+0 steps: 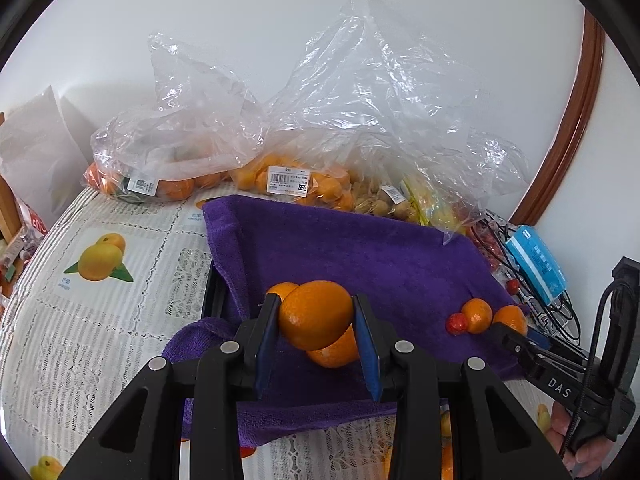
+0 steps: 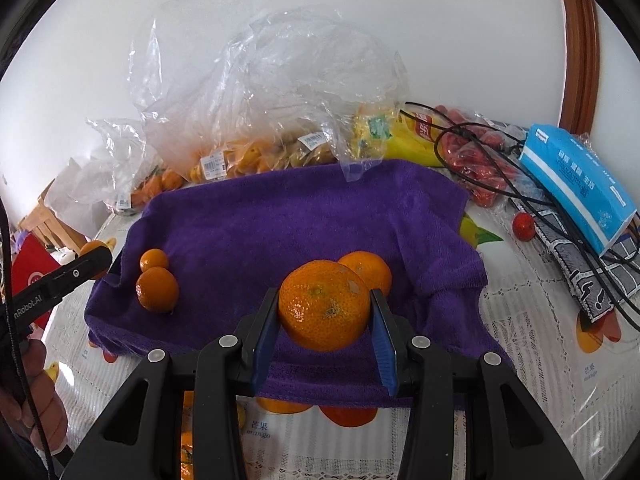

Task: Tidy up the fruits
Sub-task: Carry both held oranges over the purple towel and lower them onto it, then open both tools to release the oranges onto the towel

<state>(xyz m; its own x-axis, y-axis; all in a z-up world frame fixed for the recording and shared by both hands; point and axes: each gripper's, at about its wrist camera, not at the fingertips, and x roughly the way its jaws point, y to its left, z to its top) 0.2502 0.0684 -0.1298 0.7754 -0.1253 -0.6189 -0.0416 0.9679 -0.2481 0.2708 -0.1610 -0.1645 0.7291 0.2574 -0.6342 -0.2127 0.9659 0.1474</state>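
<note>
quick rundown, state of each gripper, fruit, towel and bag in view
left gripper: shut on an orange
right gripper: shut on a tangerine
loose oranges: two touching, resting on the towel's left side
purple towel: spread over a tray, edges rumpled
plastic bags: open, fruit still inside
blue pack: lying tilted on cables

At the right edge of the left wrist view, the black gripper arm [image 1: 560, 376] reads "DAS". On the white price label [image 1: 287, 179] of the clear plastic bag of small orange fruit [image 1: 320, 188], mid-frame, a black box shows "7.20". In the right wrist view, the black gripper arm [image 2: 44, 296] at far left reads "nRobot.AI", and the white lace-patterned tablecloth [image 2: 540, 360] has "mango" printed at lower centre.
</note>
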